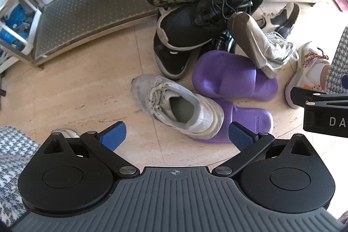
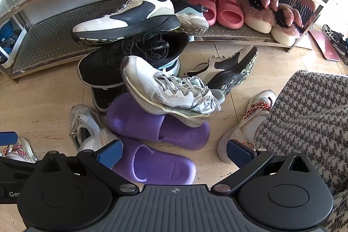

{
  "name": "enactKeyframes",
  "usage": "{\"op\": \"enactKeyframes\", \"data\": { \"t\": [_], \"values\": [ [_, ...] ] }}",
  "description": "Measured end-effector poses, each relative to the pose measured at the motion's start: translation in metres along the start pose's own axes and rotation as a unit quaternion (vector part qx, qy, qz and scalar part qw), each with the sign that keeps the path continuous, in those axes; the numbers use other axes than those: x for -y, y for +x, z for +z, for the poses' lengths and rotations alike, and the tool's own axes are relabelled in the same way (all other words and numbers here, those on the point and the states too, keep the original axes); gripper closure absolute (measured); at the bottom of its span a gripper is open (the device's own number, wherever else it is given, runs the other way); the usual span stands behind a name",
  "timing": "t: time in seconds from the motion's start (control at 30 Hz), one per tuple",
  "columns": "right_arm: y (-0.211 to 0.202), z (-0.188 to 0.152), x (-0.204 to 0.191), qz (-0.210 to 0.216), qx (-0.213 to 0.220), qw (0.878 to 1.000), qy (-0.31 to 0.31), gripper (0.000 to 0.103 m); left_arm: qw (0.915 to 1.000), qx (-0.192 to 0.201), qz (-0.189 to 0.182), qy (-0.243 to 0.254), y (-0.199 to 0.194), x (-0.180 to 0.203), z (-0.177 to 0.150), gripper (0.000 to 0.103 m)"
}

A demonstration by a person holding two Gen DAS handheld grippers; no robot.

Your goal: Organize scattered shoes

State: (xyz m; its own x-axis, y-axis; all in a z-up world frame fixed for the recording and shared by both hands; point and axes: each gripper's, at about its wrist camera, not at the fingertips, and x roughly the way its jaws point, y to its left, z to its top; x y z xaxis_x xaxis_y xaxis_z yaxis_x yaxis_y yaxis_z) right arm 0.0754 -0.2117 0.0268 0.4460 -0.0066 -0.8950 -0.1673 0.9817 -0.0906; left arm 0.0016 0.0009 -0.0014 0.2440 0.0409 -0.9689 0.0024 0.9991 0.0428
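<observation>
Left tool (image 1: 176, 137) and right tool (image 2: 174, 154), both with jaws spread wide and nothing between them, hang above a heap of shoes on the floor (image 1: 76, 88).

Just ahead of the left tool lies a white mesh sneaker (image 1: 176, 105), upright, its heel resting on a purple slide (image 1: 245, 121). It is judged light and soft-walled; the stiffer heel collar, nearest the jaws, offers the firmest hold.

Just ahead of the right tool is the same purple slide (image 2: 152, 164), likely smooth, springy foam that could slip; its strap is the natural grip.

Farther ahead, a second purple slide (image 2: 161, 129) carries a tilted white sneaker (image 2: 169, 90), with black sneakers (image 2: 130, 58) and a white-and-navy trainer (image 2: 126, 19) stacked beyond. Loose laces may snag, and pulling a lower shoe would probably topple the pile.

Beyond the heap stands a metal shoe rack (image 2: 54, 40) holding pink slides (image 2: 217, 8) and furry slippers (image 2: 269, 16). The person's worn shoe (image 2: 245, 123) stands right of the right tool.
</observation>
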Motion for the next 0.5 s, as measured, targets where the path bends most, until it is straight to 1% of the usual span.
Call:
{"op": "enactKeyframes", "data": {
  "t": [0.5],
  "values": [
    [0.0000,-0.0014,-0.0012,0.000,-0.003,1.000,-0.001,0.001,1.0000,0.000,0.002,-0.006,-0.0014,-0.0016,-0.0016,0.000]
  ]
}}
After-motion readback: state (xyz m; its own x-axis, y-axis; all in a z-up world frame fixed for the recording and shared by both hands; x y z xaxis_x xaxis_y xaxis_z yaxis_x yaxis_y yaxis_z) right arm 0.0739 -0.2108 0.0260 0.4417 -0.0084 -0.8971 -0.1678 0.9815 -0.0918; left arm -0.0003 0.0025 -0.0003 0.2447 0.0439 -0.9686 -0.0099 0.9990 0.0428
